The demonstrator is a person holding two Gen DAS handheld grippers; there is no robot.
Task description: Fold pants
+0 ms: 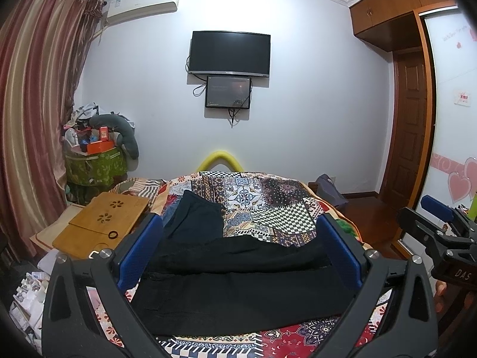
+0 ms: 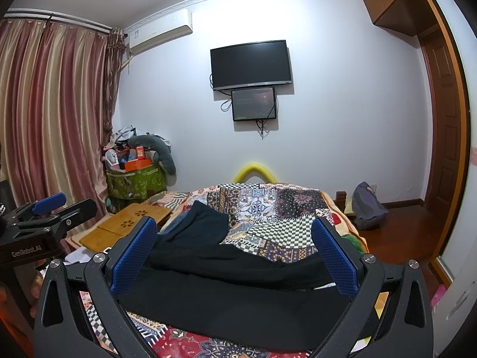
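Black pants (image 1: 238, 292) lie spread sideways across the near part of a patchwork bedspread (image 1: 268, 203), with a fold ridge running left to right through their middle. A darker blue-black garment (image 1: 196, 220) lies just beyond them. My left gripper (image 1: 238, 223) hovers open over the pants, its blue pads (image 1: 134, 256) wide apart and holding nothing. In the right wrist view the same pants (image 2: 238, 298) fill the foreground, and my right gripper (image 2: 234, 225) is open above them, empty. Each gripper shows at the edge of the other's view: right gripper (image 1: 441, 229), left gripper (image 2: 44, 217).
A bamboo lap tray (image 1: 104, 223) rests at the bed's left edge, and a green bin (image 1: 95, 167) heaped with clutter stands behind it by the curtain. A grey bag (image 2: 368, 208) sits on the wooden floor at the right. Two screens (image 1: 231, 52) hang on the far wall.
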